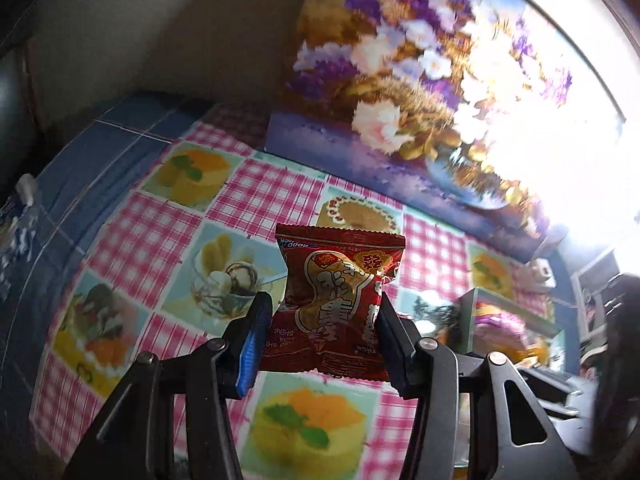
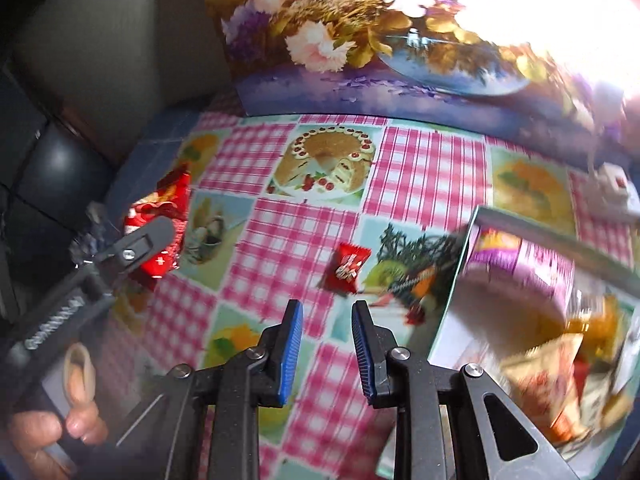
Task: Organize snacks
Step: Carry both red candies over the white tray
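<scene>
Red peanut packet (image 1: pixel 338 304) is pinched off the tablecloth by the left gripper (image 1: pixel 320 320), right gripper (image 2: pixel 326 344) is spread empty, box (image 2: pixel 456 292) already part-filled, small red candy (image 2: pixel 346 266) left beside it.

The left gripper (image 1: pixel 322 320) is held up above the table, its two fingers (image 1: pixel 254 344) pressed in from either side on a red snack packet (image 1: pixel 340 300), which stands between the pads. The right gripper (image 2: pixel 327 354) hovers lower and nearer the tabletop, pointing forward and slightly down, its blue-padded fingers (image 2: pixel 291 354) parted with nothing between them. The person's left hand (image 2: pixel 60 424) wraps the handle of its gripper.
</scene>
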`<state>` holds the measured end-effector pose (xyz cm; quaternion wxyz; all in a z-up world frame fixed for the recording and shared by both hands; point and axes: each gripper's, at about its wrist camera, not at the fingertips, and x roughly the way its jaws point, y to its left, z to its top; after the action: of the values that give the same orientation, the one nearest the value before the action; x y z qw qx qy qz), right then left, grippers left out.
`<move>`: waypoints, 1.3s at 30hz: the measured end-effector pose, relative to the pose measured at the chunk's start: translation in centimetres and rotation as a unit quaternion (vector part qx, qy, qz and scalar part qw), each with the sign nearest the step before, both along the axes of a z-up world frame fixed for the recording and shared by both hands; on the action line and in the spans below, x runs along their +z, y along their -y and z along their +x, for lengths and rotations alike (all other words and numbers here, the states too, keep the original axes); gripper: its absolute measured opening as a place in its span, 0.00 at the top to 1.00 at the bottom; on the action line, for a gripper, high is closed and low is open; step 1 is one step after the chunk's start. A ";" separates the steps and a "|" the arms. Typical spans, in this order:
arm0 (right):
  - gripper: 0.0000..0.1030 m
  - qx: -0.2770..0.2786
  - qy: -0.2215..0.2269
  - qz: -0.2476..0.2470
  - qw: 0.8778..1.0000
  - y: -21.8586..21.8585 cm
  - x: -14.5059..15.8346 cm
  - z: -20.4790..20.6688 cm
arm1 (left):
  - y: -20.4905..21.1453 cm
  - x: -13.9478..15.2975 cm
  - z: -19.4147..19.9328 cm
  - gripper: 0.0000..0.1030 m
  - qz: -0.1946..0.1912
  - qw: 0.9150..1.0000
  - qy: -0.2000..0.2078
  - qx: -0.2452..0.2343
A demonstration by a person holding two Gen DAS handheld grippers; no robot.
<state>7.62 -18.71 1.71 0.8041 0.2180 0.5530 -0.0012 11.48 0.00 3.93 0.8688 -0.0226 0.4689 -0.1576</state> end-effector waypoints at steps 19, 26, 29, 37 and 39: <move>0.73 -0.062 -0.072 0.014 0.995 0.3 -6.4 5.3 | -4.2 -3.5 0.1 0.49 0.027 0.996 -0.044 0.071; 0.73 -0.063 -0.086 -0.009 0.994 -0.2 -7.9 6.2 | -4.9 -5.3 0.7 0.49 0.020 0.995 -0.059 0.072; 0.73 -0.064 -0.082 -0.019 0.994 -0.4 -8.3 6.8 | -4.9 -5.6 0.7 0.49 0.017 0.996 -0.062 0.070; 0.78 -0.050 -0.076 -0.047 0.995 -1.5 -8.1 6.2 | -4.9 -5.5 0.5 0.49 0.020 0.995 -0.064 0.068; 0.78 -0.052 -0.068 -0.044 0.995 -1.4 -7.6 5.4 | -4.7 -5.1 0.2 0.49 0.019 0.996 -0.065 0.066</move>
<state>12.99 -17.31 -5.89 0.7725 0.2103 0.5935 -0.0825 11.68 4.69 -1.20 0.8453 -0.0466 0.5248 -0.0891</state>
